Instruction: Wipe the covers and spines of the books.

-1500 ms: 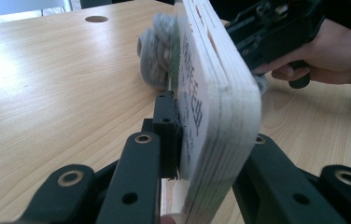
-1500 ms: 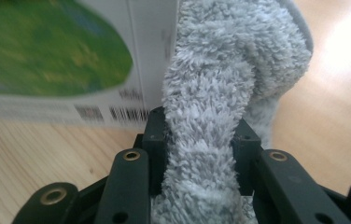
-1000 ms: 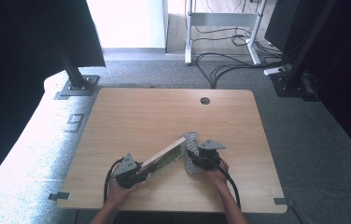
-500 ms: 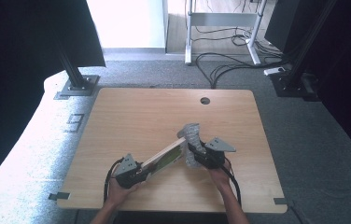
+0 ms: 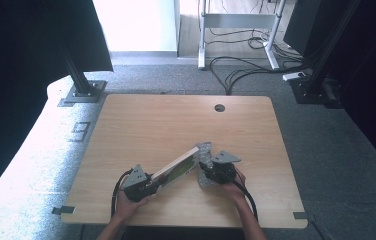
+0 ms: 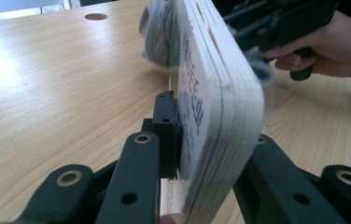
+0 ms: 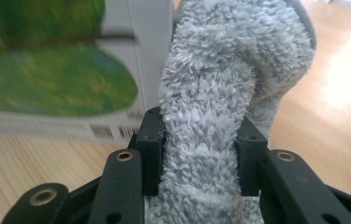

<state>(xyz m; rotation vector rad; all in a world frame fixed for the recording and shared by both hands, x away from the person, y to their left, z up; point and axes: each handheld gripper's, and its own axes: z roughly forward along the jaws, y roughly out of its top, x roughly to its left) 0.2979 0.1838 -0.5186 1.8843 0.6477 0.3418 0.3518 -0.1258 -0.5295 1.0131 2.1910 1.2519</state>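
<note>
L gripper [image 6: 201, 154] fingers clamp the book [image 5: 176, 168], held tilted over the desk [image 5: 141, 125] front; R gripper [image 7: 197, 149] fingers pinch a grey cloth [image 7: 225, 79] touching the book's far end

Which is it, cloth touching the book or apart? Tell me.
Touching. In the left gripper view the grey cloth lies against the far end of the book.
</note>
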